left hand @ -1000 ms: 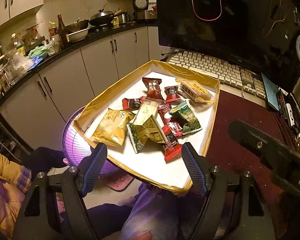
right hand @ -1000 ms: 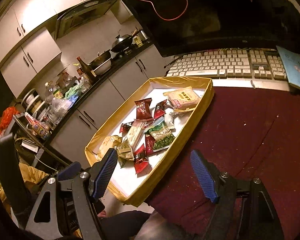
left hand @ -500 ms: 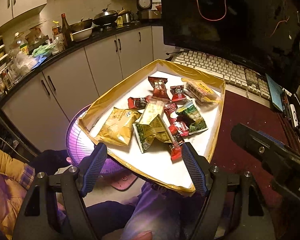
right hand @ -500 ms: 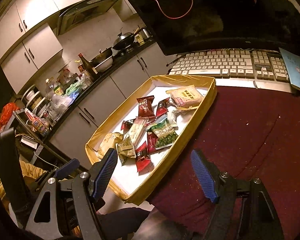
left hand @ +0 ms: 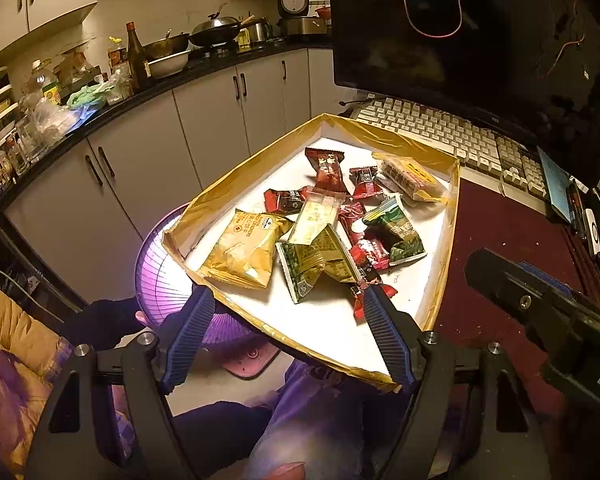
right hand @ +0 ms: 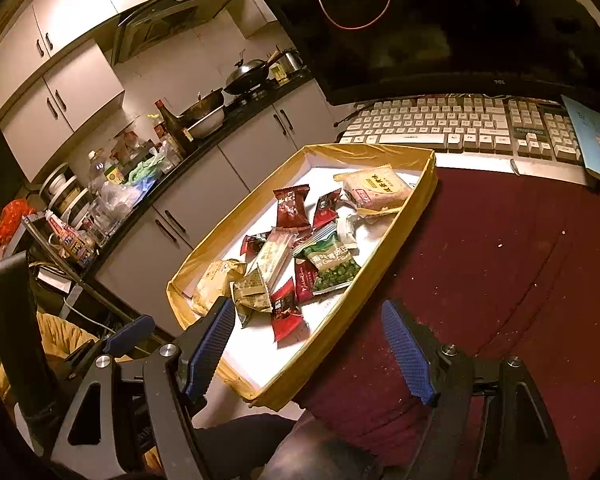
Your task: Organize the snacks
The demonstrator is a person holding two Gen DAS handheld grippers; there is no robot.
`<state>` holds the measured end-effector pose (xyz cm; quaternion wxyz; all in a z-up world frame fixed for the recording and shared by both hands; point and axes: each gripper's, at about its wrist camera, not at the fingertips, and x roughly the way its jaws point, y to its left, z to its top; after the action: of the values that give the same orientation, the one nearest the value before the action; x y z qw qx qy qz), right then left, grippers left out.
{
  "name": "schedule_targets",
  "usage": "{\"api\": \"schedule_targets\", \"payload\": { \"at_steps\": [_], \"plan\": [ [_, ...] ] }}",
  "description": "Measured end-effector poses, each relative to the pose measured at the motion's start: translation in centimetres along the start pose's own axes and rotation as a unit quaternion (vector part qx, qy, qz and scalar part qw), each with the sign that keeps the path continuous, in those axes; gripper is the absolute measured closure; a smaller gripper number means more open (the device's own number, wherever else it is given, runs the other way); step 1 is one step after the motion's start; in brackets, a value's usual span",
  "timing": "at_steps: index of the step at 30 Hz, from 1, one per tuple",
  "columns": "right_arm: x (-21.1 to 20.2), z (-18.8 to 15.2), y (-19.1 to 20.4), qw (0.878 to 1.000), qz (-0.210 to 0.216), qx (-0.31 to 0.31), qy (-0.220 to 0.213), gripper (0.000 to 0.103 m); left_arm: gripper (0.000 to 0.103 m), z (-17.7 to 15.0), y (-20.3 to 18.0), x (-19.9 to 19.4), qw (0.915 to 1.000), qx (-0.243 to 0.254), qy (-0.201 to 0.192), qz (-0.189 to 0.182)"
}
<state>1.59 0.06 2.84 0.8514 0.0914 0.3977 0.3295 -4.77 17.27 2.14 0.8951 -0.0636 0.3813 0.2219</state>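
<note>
A shallow gold-rimmed tray (left hand: 446,248) (right hand: 424,190) with a white floor holds several snack packets in a loose pile: a yellow bag (left hand: 244,250) (right hand: 212,284), a green-and-gold packet (left hand: 318,262), a green pea bag (left hand: 396,228) (right hand: 332,264), red packets (left hand: 327,170) (right hand: 291,208) and a pale cake pack (left hand: 410,176) (right hand: 374,192). My left gripper (left hand: 286,334) is open and empty, above the tray's near corner. My right gripper (right hand: 310,350) is open and empty, over the tray's near right edge.
The tray overhangs a dark red table top (right hand: 500,264). A keyboard (right hand: 468,126) and a monitor (right hand: 440,20) stand behind it. A purple fan (left hand: 160,276) sits below the tray's left side. Kitchen cabinets and a cluttered counter (left hand: 100,92) lie to the left.
Both grippers have drifted slightly back and left from the tray, so the tray sits a little further right and lower in both views. Both stay open. No snack has moved.
</note>
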Motion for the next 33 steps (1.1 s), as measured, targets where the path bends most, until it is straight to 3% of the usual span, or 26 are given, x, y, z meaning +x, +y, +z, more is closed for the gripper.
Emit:
{"api": "schedule_targets", "payload": {
  "at_steps": [33],
  "plan": [
    [-1.0, -0.5, 0.5, 1.0, 0.014, 0.005, -0.004, 0.025, 0.026, -0.6, 0.3, -1.2, 0.9994, 0.01, -0.004, 0.033]
  ]
}}
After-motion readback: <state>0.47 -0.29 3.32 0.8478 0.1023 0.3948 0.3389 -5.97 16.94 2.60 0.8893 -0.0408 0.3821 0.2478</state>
